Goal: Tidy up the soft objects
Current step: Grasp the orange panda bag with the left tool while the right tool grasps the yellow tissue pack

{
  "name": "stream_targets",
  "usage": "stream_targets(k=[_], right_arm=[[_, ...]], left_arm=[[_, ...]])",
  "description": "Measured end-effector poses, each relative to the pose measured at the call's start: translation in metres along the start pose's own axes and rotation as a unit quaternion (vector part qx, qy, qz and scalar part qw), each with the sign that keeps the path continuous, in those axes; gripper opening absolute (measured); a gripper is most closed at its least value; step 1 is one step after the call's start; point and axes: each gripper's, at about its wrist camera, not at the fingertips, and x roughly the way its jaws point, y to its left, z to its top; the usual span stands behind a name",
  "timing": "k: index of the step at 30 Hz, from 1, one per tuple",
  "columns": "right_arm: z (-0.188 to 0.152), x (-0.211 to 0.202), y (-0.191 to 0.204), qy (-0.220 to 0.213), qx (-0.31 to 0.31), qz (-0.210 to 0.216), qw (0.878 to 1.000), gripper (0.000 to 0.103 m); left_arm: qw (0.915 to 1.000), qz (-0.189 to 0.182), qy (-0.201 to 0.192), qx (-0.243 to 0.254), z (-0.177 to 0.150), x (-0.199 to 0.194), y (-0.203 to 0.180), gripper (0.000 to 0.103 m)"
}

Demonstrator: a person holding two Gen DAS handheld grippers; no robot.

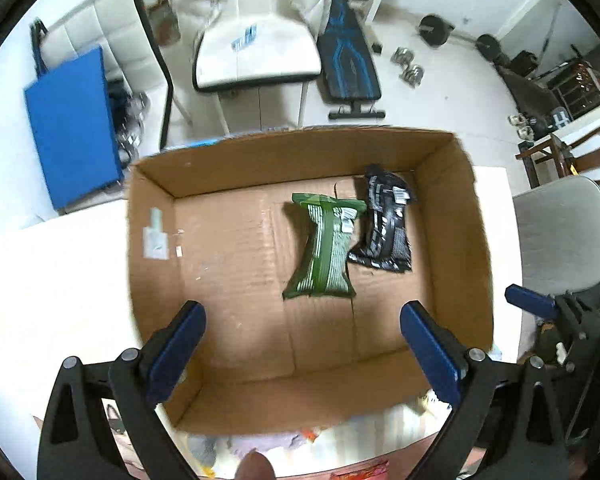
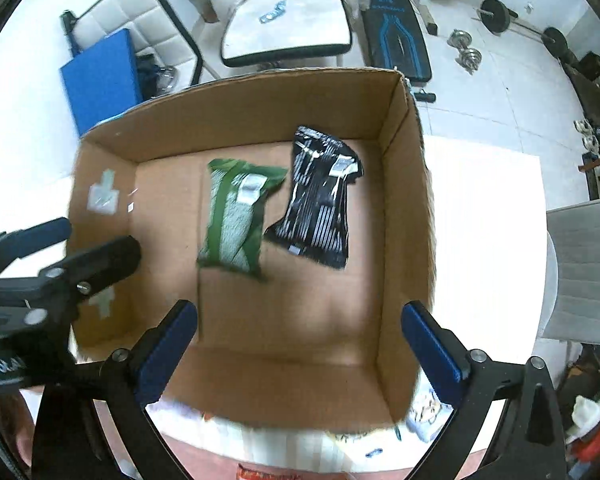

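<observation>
An open cardboard box (image 1: 156, 224) (image 2: 404, 208) stands on a white table. Inside lie a green soft packet (image 1: 324, 250) (image 2: 236, 216) and a black soft packet (image 1: 386, 226) (image 2: 320, 200), side by side at the box's right half. My left gripper (image 1: 302, 344) is open and empty above the box's near part. My right gripper (image 2: 300, 340) is open and empty above the box's near wall. The left gripper also shows at the left edge of the right wrist view (image 2: 60, 248).
Several loose soft packets (image 1: 340, 440) (image 2: 424, 412) lie on the table (image 1: 40, 280) (image 2: 480, 220) at the box's near side. Beyond the table are white chairs (image 1: 256, 52), a blue board (image 1: 72, 124), a weight bench (image 1: 348, 64) and dumbbells. A grey chair (image 1: 556, 236) stands at the right.
</observation>
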Motion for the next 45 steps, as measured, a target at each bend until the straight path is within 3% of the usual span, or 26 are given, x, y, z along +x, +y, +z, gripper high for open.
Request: stream_targets(k=[4,7,10,13,17,23,26,27,29,32,34,35,37,39,42,45], right_arm=[[-0.046,-0.03,-0.003,-0.014,-0.036,0.01,0.999,0.103],[-0.091,-0.035,-0.009,-0.001,-0.065,0.005,0.998,0.103],[-0.131,-0.023,-0.016,0.029,-0.092,-0.016,0.995,0.103],[-0.152,0.006,-0.028,0.056,-0.094,-0.032,0.994,0.103],[-0.166,0.04,-0.045,0.079,-0.081,-0.034,0.993,0.103],[-0.172,0.067,-0.062,0.092,-0.078,-0.045,0.992,0.103],[-0.172,0.077,-0.062,0.098,-0.089,-0.044,0.99,0.103],[-0.171,0.082,-0.06,0.1,-0.093,-0.048,0.989,0.103],[-0.169,0.091,-0.06,0.106,-0.099,-0.057,0.988,0.103],[-0.168,0.103,-0.061,0.113,-0.096,-0.063,0.987,0.102],[-0.17,0.107,-0.064,0.114,-0.088,-0.062,0.988,0.093],[-0.172,0.109,-0.066,0.116,-0.081,-0.062,0.988,0.079],[-0.175,0.109,-0.069,0.118,-0.066,-0.062,0.989,0.076],[-0.184,0.107,-0.075,0.126,-0.04,-0.049,0.99,0.072],[-0.201,0.107,-0.082,0.152,-0.002,-0.012,0.988,0.07],[-0.216,0.106,-0.084,0.166,0.007,0.009,0.986,0.07]], left_arm=[[0.9949,0.055,-0.049,0.069,-0.054,-0.035,-0.013,0.1],[0.9795,0.119,-0.05,0.155,-0.101,-0.026,-0.032,0.1],[0.9579,0.157,-0.003,0.24,-0.137,0.017,-0.052,0.1],[0.9477,0.156,0.044,0.275,-0.159,0.058,-0.067,0.1],[0.9261,0.171,0.083,0.326,-0.176,0.105,-0.09,0.1],[0.9108,0.179,0.126,0.35,-0.18,0.157,-0.1,0.099],[0.911,0.185,0.139,0.342,-0.18,0.175,-0.102,0.089],[0.914,0.179,0.144,0.334,-0.179,0.18,-0.101,0.081],[0.9208,0.171,0.16,0.312,-0.177,0.188,-0.099,0.054],[0.9389,0.143,0.172,0.262,-0.174,0.189,-0.094,0.054],[0.9558,0.105,0.19,0.198,-0.172,0.188,-0.085,0.053],[0.9619,0.088,0.198,0.167,-0.173,0.187,-0.08,0.052],[0.9713,0.052,0.211,0.096,-0.178,0.185,-0.069,0.051],[0.9736,0.022,0.223,0.042,-0.186,0.184,-0.06,0.051],[0.9682,-0.027,0.246,-0.039,-0.2,0.185,-0.046,0.051],[0.9646,-0.044,0.25,-0.072,-0.208,0.189,-0.041,0.051]])
